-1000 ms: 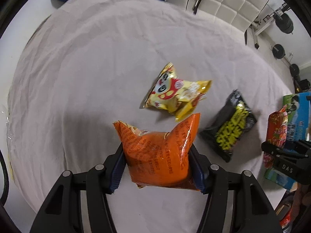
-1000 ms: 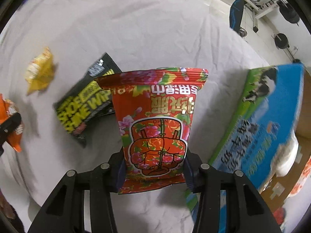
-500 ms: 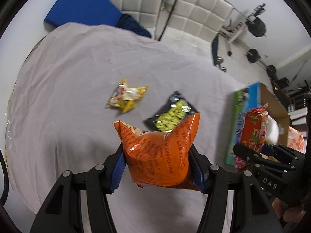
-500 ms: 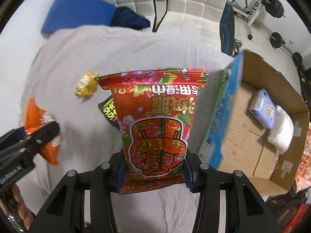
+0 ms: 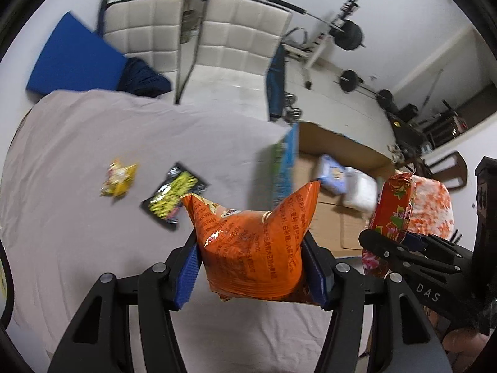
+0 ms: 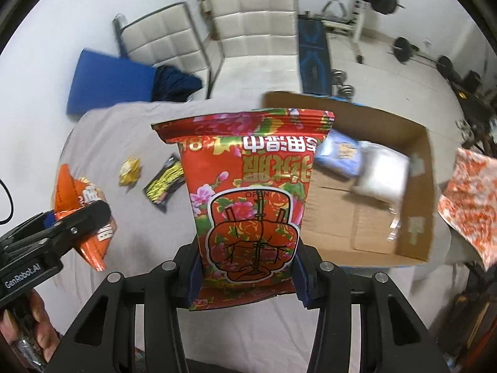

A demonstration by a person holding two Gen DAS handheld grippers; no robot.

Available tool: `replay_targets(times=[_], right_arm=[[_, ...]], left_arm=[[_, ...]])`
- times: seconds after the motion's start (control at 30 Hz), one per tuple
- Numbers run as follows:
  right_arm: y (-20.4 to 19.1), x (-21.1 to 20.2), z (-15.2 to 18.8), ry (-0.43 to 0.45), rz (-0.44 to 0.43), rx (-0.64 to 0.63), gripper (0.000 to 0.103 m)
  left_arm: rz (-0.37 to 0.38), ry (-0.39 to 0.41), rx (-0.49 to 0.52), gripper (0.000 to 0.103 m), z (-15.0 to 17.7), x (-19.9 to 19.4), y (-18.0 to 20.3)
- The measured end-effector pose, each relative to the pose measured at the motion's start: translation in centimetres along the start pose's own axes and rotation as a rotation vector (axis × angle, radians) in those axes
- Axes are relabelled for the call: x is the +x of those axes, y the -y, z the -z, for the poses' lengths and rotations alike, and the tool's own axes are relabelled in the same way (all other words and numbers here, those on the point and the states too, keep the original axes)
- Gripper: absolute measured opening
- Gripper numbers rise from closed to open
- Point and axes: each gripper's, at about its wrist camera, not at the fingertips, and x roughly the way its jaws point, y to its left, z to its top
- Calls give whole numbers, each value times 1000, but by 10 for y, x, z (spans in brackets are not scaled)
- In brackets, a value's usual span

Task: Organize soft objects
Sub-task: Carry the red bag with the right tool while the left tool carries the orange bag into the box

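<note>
The chip bag [image 5: 253,248] sat between the left gripper's [image 5: 253,267] fingers, the wipes pack [image 6: 248,217] between the right gripper's [image 6: 247,275]. Beyond, two packets [image 5: 118,179] [image 5: 173,198] lay on the sheet [image 5: 93,143] (side by side). Right of them stood the cardboard box [image 6: 419,217], two packs [image 6: 341,155] [image 6: 380,175] inside.

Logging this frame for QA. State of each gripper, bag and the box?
Left gripper: shut on orange bag, lifted.
Right gripper: shut on red bag, lifted.
Yellow bag: lying on cloth.
Black bag: lying flat on cloth.
Box: open, holds blue pack and white pack.
</note>
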Motion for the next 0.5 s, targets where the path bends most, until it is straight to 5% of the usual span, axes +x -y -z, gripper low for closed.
replay_targets(times=[0.27,0.5], right_arm=[[104,-22,7,9,59,112,50],[180,7,3,-76,143,160,50]], left_arm=[[53,-60,66,57,-20,31,76],[36,-184,83,57,-53,102,126]])
